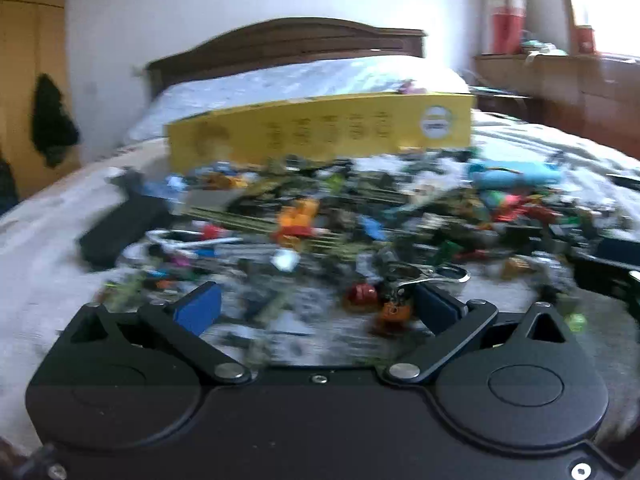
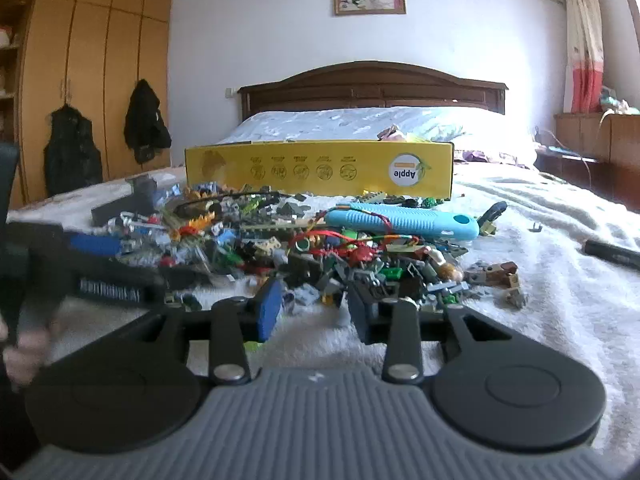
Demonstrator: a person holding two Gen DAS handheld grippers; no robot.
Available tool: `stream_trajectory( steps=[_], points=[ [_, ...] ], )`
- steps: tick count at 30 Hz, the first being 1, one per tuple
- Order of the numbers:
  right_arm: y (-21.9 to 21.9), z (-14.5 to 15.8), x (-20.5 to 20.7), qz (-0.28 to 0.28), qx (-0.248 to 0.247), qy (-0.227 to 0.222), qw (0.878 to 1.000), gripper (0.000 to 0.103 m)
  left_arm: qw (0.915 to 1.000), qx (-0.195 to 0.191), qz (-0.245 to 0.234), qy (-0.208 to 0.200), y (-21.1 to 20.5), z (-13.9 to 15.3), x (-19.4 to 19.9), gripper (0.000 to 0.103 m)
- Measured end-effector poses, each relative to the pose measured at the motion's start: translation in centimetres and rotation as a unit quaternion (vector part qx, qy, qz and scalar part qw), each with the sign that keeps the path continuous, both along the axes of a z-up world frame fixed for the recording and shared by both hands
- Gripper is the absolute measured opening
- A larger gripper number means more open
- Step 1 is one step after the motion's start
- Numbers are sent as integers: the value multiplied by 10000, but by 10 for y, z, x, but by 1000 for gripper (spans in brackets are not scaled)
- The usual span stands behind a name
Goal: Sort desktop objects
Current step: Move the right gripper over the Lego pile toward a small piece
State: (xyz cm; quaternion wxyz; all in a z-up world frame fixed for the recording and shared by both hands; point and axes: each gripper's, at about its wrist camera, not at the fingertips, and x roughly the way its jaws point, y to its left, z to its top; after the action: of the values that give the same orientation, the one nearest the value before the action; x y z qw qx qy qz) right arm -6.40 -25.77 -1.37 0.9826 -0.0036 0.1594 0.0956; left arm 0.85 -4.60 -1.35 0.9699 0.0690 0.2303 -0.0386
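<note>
Gaping left fingers (image 1: 316,308) and half-open right fingers (image 2: 316,312) hold nothing.

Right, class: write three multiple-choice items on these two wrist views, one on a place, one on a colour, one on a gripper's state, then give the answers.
1. Where does the yellow box stand?
A. behind the toy pile
B. on the wardrobe
C. on the floor

2. What colour is the long ridged handle?
A. red
B. light blue
C. black

3. The left gripper is:
A. shut on a brick
B. out of view
C. open, empty

Answers: A, the toy pile lies nearer the camera; B, plainly blue; C, its fingers stand wide apart.
</note>
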Motion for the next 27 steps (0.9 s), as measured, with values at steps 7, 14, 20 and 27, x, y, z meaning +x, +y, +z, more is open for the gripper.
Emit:
stream_trajectory(
  steps=[7,14,20,27],
  points=[
    [1,-15,-7,-9,-169,24,9999,66,9994,-205,-218,-158,9,14,-13,101],
    [3,-23,-12,-39,-137,-85,9999,79,9968,-86,-789,-72,-38,12,-21,90],
    [1,-26,-16,23,-99,-153,9998,83,9965,-18,-828,72,-51,-1,-7,64],
    [3,-29,-18,81,-135,-233,9996,86,9971,-46,-762,14,-54,-4,-1,68]
  ],
)
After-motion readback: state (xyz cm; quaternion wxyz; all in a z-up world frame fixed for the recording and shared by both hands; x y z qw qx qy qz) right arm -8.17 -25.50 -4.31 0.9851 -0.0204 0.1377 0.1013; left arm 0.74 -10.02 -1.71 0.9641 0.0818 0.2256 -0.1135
